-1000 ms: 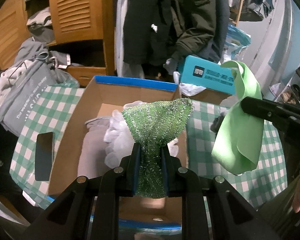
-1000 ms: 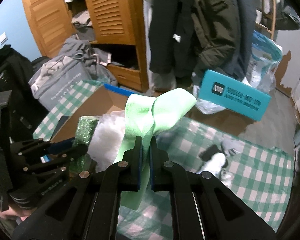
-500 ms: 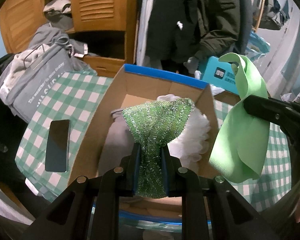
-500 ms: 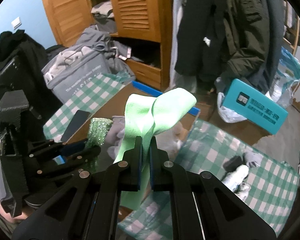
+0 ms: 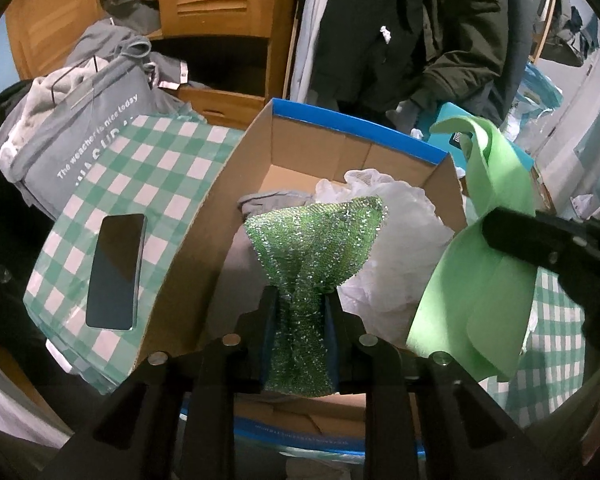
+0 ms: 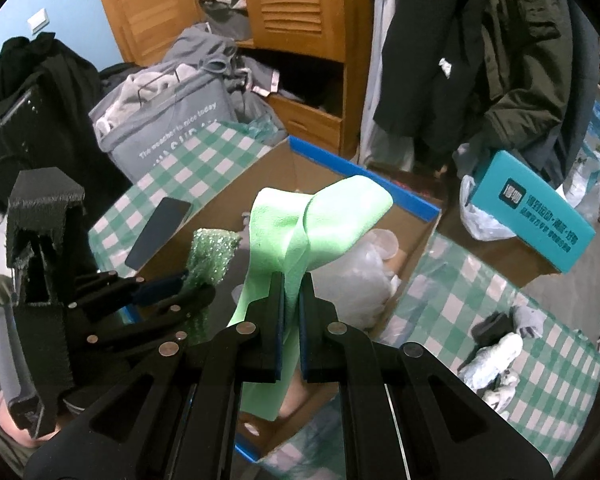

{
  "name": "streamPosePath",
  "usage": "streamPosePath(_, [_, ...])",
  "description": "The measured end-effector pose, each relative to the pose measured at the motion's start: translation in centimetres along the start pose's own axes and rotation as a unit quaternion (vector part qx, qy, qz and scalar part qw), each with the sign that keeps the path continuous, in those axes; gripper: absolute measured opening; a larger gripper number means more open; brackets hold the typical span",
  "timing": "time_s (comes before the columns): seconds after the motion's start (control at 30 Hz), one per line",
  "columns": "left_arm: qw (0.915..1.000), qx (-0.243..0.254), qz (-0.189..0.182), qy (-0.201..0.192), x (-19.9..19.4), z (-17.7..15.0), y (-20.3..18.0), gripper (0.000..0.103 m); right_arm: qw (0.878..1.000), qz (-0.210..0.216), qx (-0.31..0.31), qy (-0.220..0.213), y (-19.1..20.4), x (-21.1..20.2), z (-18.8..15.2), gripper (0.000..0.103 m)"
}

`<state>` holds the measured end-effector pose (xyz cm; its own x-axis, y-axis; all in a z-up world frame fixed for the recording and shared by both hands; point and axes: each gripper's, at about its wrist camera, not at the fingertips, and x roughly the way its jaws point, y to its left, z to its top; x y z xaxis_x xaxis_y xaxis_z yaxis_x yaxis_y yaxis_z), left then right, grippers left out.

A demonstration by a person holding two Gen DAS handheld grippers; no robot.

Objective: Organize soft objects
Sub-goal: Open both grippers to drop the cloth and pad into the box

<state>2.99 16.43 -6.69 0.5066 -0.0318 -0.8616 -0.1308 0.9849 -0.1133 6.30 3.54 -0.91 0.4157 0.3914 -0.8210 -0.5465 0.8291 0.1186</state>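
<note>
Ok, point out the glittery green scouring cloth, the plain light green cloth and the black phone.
Glittery green scouring cloth point(image 5: 316, 244), left wrist view, fanned upper part.
Plain light green cloth point(image 6: 300, 232), right wrist view, central fold.
Black phone point(image 5: 116, 270), left wrist view, screen centre.

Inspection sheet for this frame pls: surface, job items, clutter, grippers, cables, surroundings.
Surface: green-and-white checked cloth covers the table.
Job's things: cardboard box open, with a white fluffy item and a grey cloth inside; sparkly green scrubber and light green cloth both held above it.
Clutter: phone face up on the checked cloth left of the box; small grey and white soft items on the cloth to the right.
Grippers: left gripper shut on the scrubber; right gripper shut on the light green cloth.
Cables: nothing seen.
Surroundings: wooden wardrobe, hanging dark coats, grey bag, teal box.
</note>
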Motion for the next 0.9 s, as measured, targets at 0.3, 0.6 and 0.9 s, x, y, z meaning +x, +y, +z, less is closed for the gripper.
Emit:
streamPosePath(0.3, [0.9998,-0.013,0.013,-0.009,-0.3,0.1,0.6,0.051,1.000,-0.010,0.001,0.004,-0.1,0.5,0.0,0.013])
streamPosePath(0.6, [0.9994,-0.011,0.012,-0.030,-1.3,0.3,0.3,0.069,1.000,-0.020,0.009,-0.011,-0.5,-0.1,0.2,0.056])
streamPosePath(0.9, [0.9992,0.000,-0.001,-0.040,-2.0,0.5,-1.0,0.071,0.999,-0.039,0.032,-0.019,-2.2,-1.1,-0.1,0.058])
